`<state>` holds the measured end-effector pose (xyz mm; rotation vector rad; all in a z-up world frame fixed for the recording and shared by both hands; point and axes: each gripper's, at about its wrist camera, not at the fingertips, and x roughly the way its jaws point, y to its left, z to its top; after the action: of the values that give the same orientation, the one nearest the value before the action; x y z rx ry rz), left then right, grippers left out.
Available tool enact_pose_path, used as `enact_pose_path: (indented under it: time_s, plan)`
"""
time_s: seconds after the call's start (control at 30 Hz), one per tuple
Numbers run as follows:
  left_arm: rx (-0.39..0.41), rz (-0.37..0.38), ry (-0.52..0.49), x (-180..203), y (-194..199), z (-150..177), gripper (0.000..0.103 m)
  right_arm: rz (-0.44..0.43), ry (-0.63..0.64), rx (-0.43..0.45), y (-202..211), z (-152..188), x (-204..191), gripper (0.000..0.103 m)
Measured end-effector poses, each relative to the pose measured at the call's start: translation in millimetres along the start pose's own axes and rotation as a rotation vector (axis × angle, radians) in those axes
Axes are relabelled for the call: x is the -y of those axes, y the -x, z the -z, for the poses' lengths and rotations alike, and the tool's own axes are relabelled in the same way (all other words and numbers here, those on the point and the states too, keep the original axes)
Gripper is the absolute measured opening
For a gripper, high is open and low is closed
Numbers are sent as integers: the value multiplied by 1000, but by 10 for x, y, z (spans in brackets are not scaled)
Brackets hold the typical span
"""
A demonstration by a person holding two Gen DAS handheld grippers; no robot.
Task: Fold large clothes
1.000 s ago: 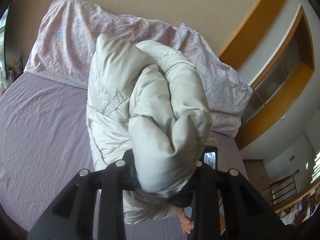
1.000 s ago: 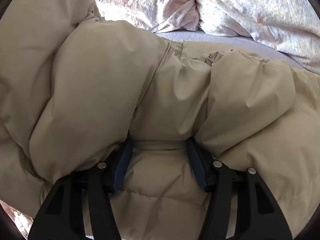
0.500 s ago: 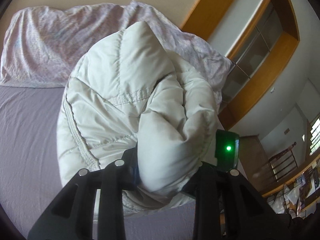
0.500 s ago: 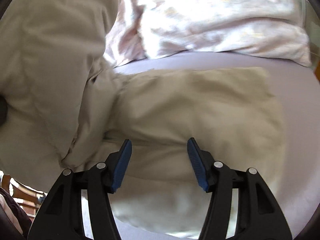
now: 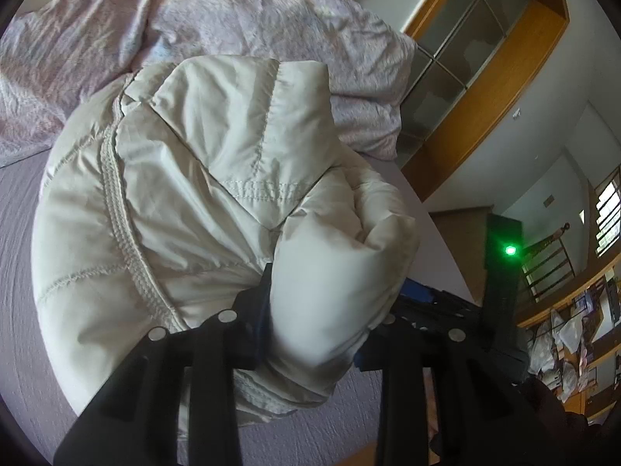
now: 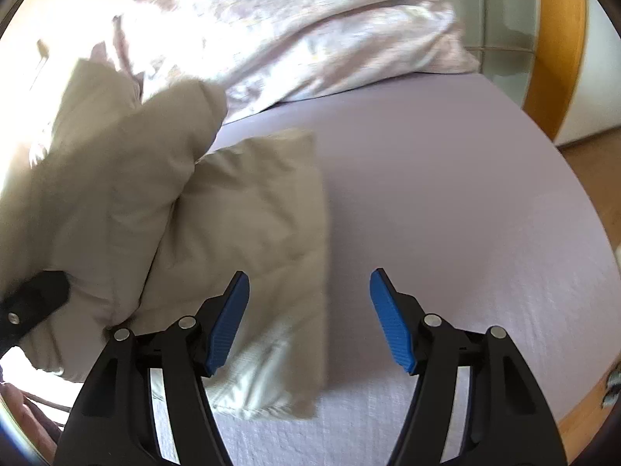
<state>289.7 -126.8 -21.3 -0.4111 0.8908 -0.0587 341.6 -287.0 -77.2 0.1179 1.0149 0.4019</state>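
Two views cover this moment, and both show a cream puffer jacket partway through its fold on a bed.

From the left wrist, the left gripper (image 5: 330, 303) is clenched on a thick roll of the puffer jacket (image 5: 186, 202), the padding bulging up between the black fingers (image 5: 217, 353) and hiding the pads. The rest of the jacket hangs and bunches away from that grip, over the lilac bedsheet (image 5: 23, 272), with a crumpled floral duvet (image 5: 233, 19) heaped behind it. The jaws have eased slightly wider in the last moment, yet the fabric is still pinched between them. A wooden-framed cupboard (image 5: 485, 89) stands beyond the bed.

From the right wrist, the right gripper (image 6: 308, 314) is released: its blue pads (image 6: 229, 322) stand well apart with nothing between them, and they have just been opening. Under its left finger, part of the jacket (image 6: 252, 213) lies flat on the bedsheet (image 6: 446, 194), while another part bunches up at the left, where the black tip of the left gripper (image 6: 31, 306) shows against it.

I judge the step in hand to be carrying one side over onto the laid-down part, the right hand having let go. The next move calls for the left hand to lay its bunch squarely on the flat panel, then for a fresh hold on an edge with the right.
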Motion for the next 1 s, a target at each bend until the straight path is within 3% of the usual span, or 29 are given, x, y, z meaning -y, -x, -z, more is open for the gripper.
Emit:
enact_pose_path:
  time_s: [0.27,0.5,0.6,0.73,0.8,1.0]
  plan:
    - [-40,-11,-46,288,-234,9,41,37,-82,31,243,90,438,66]
    - [-24,-10,-50,325,6,-65,67,5,-98,70,417,-41,458,66]
    - [30,7,-48,304,266,-181,77,-40,-72,97,505,-189,320,66]
    - [109,-46,-58,189,550,-345,81,-124,-38,129,627,-433,51,66]
    - [134,-110,-43,17,627,-434,81,-166,-23,126,647,-541,-83,66]
    - [124,-234,21,-459,622,-561,81,-248,15,60,476,-799,-487,66]
